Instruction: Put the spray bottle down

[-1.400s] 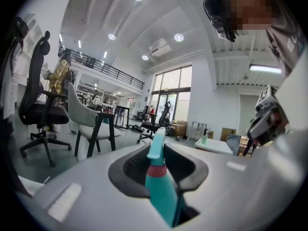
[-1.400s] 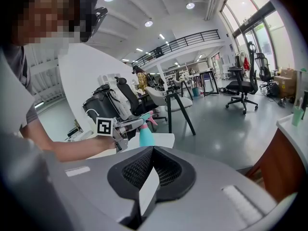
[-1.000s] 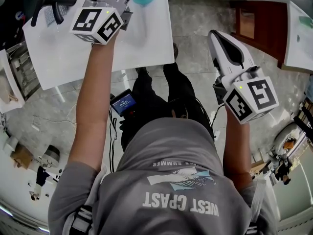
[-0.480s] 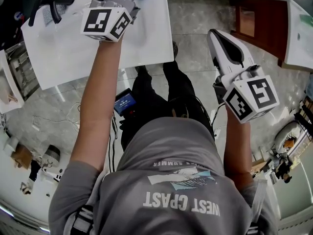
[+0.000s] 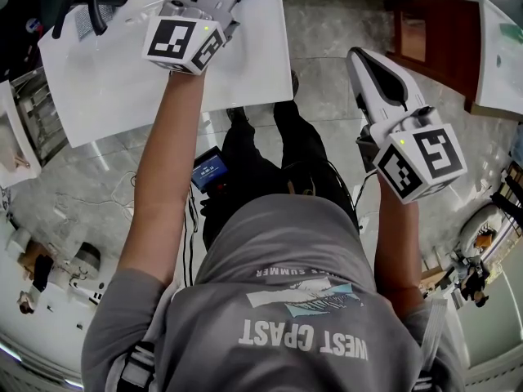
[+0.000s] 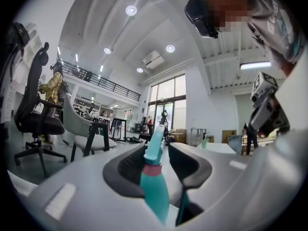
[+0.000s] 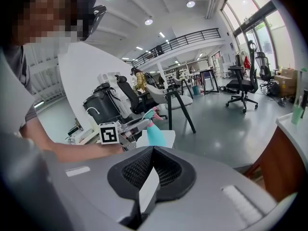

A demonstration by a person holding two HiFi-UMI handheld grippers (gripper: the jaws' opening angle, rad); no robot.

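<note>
Item: teal plastic spray bottle with pink collar (image 6: 155,186), near upright and apparently resting on the far part of the white rectangular table (image 5: 106,88), between the jaws of the left gripper (image 6: 159,148). Those jaws had just been opening and stood roughly half apart, with a gap showing at the bottle's right side, so no firm hold was evident. The right gripper (image 7: 153,150), well apart to the right over the floor, had its jaws together on nothing. Risk: any sideways drift or roll during withdrawal would likely catch a jaw on the tall, narrow bottle and topple it. Contents: the opaque body hid the fill level. A small green bottle (image 7: 299,110) stood on a counter at far right, its contents likewise unseen.
</note>
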